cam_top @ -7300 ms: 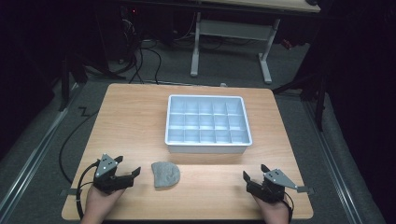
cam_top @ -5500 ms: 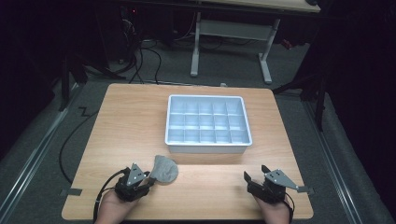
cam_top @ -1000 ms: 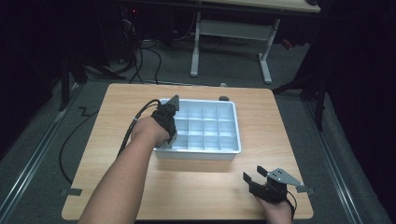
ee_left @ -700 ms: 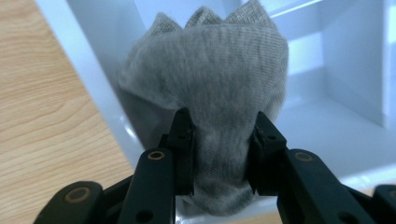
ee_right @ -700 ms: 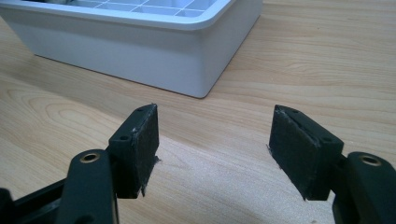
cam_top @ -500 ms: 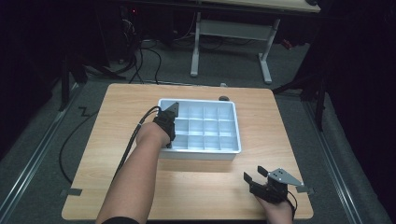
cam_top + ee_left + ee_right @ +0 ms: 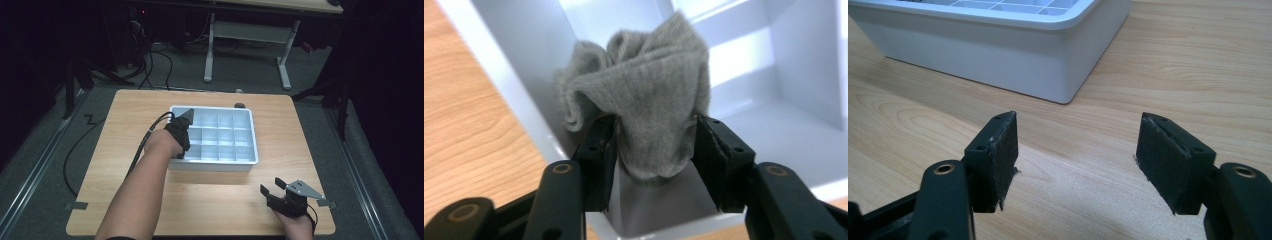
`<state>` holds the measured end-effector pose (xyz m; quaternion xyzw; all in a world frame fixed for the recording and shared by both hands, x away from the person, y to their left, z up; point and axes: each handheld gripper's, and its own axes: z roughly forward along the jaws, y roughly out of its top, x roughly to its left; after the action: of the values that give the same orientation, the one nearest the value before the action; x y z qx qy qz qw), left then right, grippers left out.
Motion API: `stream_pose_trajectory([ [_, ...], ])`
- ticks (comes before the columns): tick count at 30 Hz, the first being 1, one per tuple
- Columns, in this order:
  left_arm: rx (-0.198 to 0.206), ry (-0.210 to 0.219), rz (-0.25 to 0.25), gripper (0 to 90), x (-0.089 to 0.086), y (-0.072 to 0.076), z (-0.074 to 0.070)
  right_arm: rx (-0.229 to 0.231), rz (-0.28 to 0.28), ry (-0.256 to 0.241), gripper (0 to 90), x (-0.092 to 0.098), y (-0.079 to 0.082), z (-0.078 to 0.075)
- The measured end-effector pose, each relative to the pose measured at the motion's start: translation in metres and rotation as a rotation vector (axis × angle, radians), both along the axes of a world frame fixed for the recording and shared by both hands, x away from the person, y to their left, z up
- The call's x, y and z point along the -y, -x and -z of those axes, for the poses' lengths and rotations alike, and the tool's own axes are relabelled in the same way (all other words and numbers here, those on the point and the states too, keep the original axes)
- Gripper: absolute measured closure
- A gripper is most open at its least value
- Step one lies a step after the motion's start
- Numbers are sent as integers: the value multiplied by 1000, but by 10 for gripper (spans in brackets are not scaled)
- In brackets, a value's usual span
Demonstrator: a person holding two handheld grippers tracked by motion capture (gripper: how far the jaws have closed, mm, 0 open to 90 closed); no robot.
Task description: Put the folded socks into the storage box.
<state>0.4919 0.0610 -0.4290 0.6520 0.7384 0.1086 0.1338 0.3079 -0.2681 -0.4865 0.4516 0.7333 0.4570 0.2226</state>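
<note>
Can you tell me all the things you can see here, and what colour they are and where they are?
sock: one, grey, bunched between the left gripper's jaws, over a compartment at the tray's left edge
tray: one, white with many compartments, middle of the table
table: one, light wood, under everything
small dark thing: one, on the table just behind the tray; too small to tell what it is
desk frame: one, white legs, on the floor behind the table
cables: several, black, on the floor at the back
left gripper: one, black, at the tray, shut on the sock
right gripper: one, black, open, low over the table's near right corner
</note>
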Motion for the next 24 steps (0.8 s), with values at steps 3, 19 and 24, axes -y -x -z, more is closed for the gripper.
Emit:
stream_pose_trajectory([
  [3,21,-18,2,524,2,-3,-3,6,-5,4,331,-1,0,0],
  [19,-13,-43,-14,797,3,-10,33,-7,-8,3,331,-1,0,1],
  [24,-19,-50,-1,796,3,-11,36,-10,-12,4,331,-1,0,2],
])
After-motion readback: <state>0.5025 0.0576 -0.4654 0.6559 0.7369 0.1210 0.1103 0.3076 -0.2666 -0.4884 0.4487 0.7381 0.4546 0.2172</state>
